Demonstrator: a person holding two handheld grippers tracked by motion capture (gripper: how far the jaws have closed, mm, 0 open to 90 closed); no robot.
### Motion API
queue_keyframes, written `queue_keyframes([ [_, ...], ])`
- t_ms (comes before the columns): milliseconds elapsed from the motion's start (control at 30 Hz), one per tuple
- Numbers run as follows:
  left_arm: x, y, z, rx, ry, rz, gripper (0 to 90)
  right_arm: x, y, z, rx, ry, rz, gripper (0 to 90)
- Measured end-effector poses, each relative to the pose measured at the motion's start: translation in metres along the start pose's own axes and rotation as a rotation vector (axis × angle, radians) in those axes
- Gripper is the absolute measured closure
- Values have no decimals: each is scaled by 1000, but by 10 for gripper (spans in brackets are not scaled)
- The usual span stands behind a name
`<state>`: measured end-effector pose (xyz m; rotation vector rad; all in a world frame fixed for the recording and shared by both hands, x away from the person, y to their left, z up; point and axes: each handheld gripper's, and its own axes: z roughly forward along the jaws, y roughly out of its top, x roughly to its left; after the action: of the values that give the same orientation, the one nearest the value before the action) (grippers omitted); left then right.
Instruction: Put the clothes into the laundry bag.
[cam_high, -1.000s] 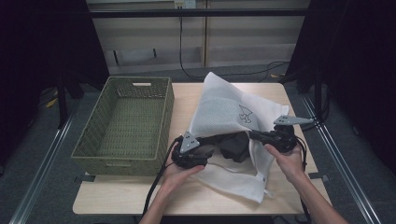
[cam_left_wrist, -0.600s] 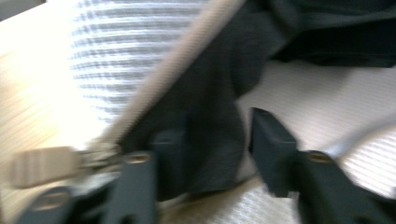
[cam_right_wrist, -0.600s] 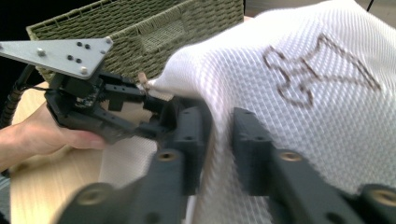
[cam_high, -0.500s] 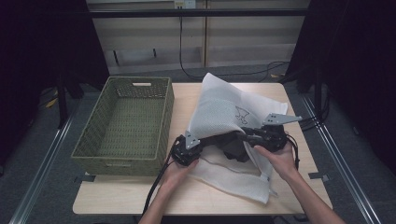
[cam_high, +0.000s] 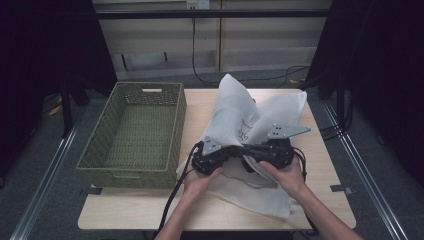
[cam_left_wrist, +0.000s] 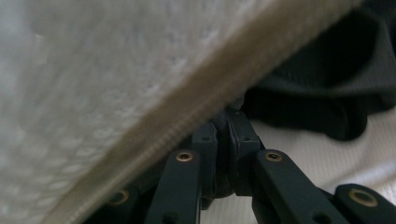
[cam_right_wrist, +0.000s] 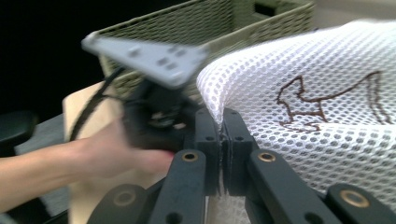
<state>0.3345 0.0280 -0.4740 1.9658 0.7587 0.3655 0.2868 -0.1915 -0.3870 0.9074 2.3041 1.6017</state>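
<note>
bag: white mesh laundry bag with brown stitched outline (cam_high: 250, 125) lies on the right half of the pale wooden bench (cam_high: 125, 212), dark garment (cam_left_wrist: 327, 93) inside its mouth
left gripper (cam_high: 235, 152): fingers just closed, now clenched on the bag's hem
right gripper (cam_right_wrist: 220, 126): moved in toward the left one since a second ago, fingers just closed on the mesh
meaning: both hold the opening, probably ready to spread or lift
basket: green woven rectangular basket (cam_high: 135, 132), left side of the bench, nothing inside
</note>
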Motion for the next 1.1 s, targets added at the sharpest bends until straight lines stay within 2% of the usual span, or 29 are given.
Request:
queue_keyframes([
  [67, 5, 0, 7, -18, 19, -27, 838, 3, -9, 3, 25, 36, 28, 877],
  [233, 10, -6, 15, 4, 49, -32, 831, -4, -33, 11, 99, 47, 66, 879],
  [300, 11, -10, 17, 17, 65, -19, 819, -8, -44, 19, 143, 51, 77, 879],
  [433, 13, -16, 13, 28, 54, -6, 775, -11, -56, 31, 197, 61, 85, 878],
  [533, 14, -18, 10, 36, 53, 4, 686, -12, -60, 35, 214, 59, 87, 877],
  [567, 13, -19, 5, 54, 46, 19, 654, -14, -62, 38, 228, 56, 86, 876],
  [633, 10, -21, -2, 52, 46, 30, 564, -17, -65, 40, 235, 52, 93, 876],
  [667, 7, -22, -8, 40, 33, 31, 539, -19, -66, 40, 241, 50, 100, 875],
  [800, -4, -27, -25, 48, 0, 62, 439, -25, -69, 39, 256, 33, 98, 875],
  [833, -7, -28, -29, 55, 19, 82, 414, -26, -70, 39, 258, 28, 93, 874],
  [867, -10, -29, -33, 51, 31, 85, 374, -28, -71, 40, 264, 21, 89, 874],
  [900, -12, -29, -38, 53, 17, 87, 340, -29, -73, 40, 271, 12, 91, 874],
  [933, -15, -31, -42, 37, -20, 68, 322, -30, -73, 40, 279, 6, 92, 874],
  [1000, -21, -33, -46, 45, -30, 110, 278, -31, -74, 41, 286, -9, 73, 873],
  [1033, -23, -34, -47, 54, -52, 110, 271, -32, -74, 41, 287, -11, 74, 873],
  [1067, -23, -34, -47, 54, -52, 110, 261, -32, -75, 42, 292, -15, 76, 873],
  [1100, -28, -38, -43, 89, -102, 145, 253, -32, -76, 43, 302, -22, 70, 873],
])
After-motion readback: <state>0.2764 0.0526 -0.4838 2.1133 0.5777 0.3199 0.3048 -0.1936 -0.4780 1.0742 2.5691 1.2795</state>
